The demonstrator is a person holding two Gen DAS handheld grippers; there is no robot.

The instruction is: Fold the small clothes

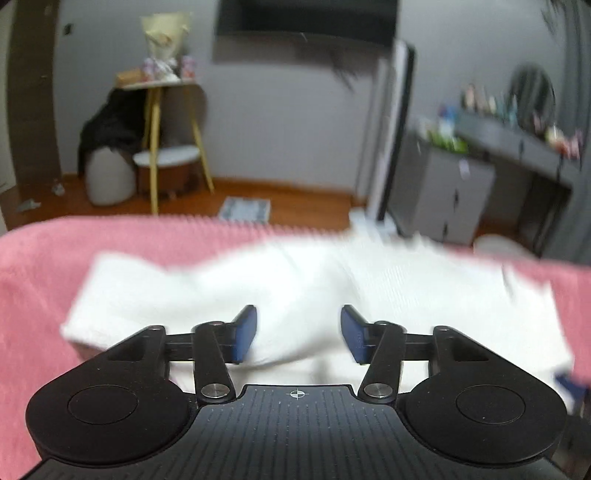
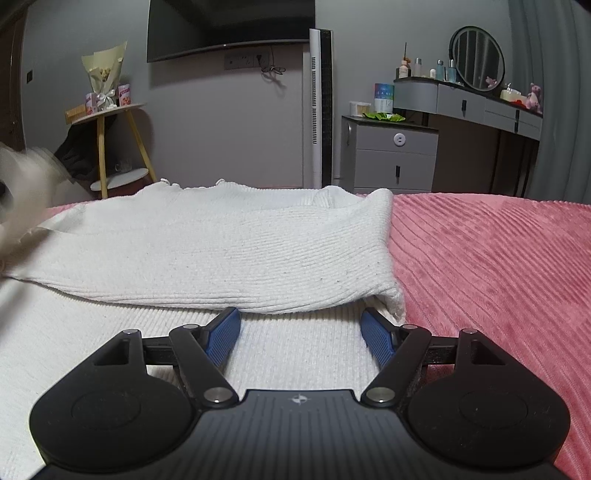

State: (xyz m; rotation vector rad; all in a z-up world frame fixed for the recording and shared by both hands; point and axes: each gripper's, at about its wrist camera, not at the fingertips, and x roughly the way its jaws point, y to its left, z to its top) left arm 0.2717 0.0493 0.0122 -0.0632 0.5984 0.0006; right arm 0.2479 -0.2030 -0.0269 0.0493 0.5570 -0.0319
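Right claw is sitting spread wide, blue pads apart, nothing pinched, hovering low over the white ribbed knit garment lying on the pink corduroy-textured bed cover. Garment is already partly folded: one thick layer is lying across a flat lower layer, fold edge just ahead of the pads, right edge of the fold near the cover. Left claw is also standing spread and empty, above the same white knit; that view is motion-blurred so detail is poor.

Judging the step as getting a grip for the next fold. To do it well: dropping each claw onto a near corner or hem, pinching all layers together so the thick knit is not sliding, lifting evenly on both sides, laying edges flush, avoiding dragging the cover.

Nothing on the bed is blocking; bulk of the knit and a blurred white mass at the left edge of the right view (cannot tell what) are the only nuisances.

Further off: round wooden side table with a wrapped bouquet, wall TV, white tower fan, grey drawer cabinet, grey dressing table with round mirror
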